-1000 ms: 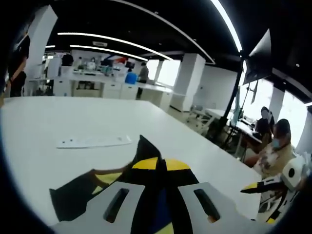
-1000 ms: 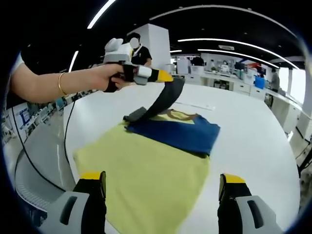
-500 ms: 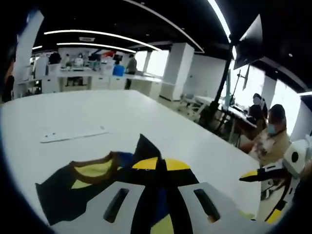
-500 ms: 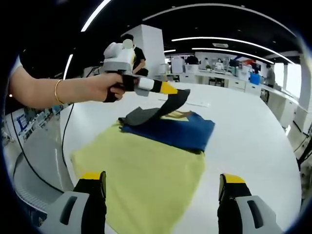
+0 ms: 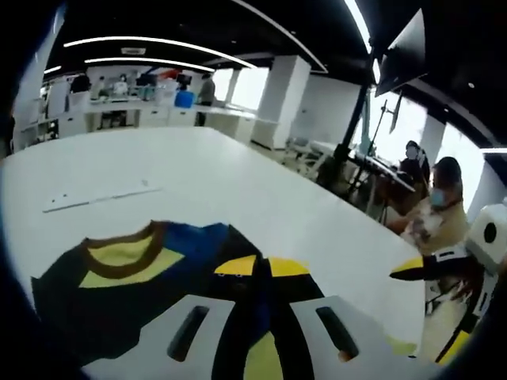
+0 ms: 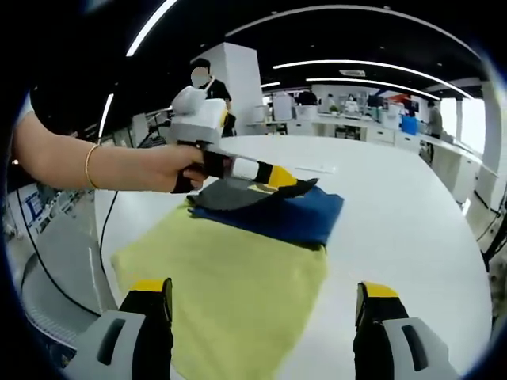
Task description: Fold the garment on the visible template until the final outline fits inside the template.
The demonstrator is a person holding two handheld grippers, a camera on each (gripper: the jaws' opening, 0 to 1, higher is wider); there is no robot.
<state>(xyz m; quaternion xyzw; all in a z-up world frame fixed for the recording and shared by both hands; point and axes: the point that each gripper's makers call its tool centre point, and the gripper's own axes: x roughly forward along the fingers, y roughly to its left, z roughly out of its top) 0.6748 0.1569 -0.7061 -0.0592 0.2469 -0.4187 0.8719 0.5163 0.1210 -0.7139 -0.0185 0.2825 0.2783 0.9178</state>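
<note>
In the right gripper view, far left, a person's hand (image 6: 170,168) with a gold bangle holds the left gripper (image 6: 291,180) low over the white round-edged table (image 6: 412,222). Its yellow-tipped jaws are pressed together on a dark grey-black sleeve of the yellow and blue knit garment (image 6: 238,261), which sits just above the blue folded part. That garment lies flat on the table: a broad yellow panel near the camera, a blue band beyond it, the gripped dark flap on top at the far side. The right gripper (image 6: 265,305) hangs back at the near edge of the cloth, jaws spread wide with nothing between them, the yellow panel lying between and beyond its tips.

In the left gripper view, the dark body with its brown-trimmed yellow neckline (image 5: 123,257) spreads out left of the jaws, and the cloth runs into the closed yellow tips. A thin white strip (image 5: 99,196) lies farther out on the table.
</note>
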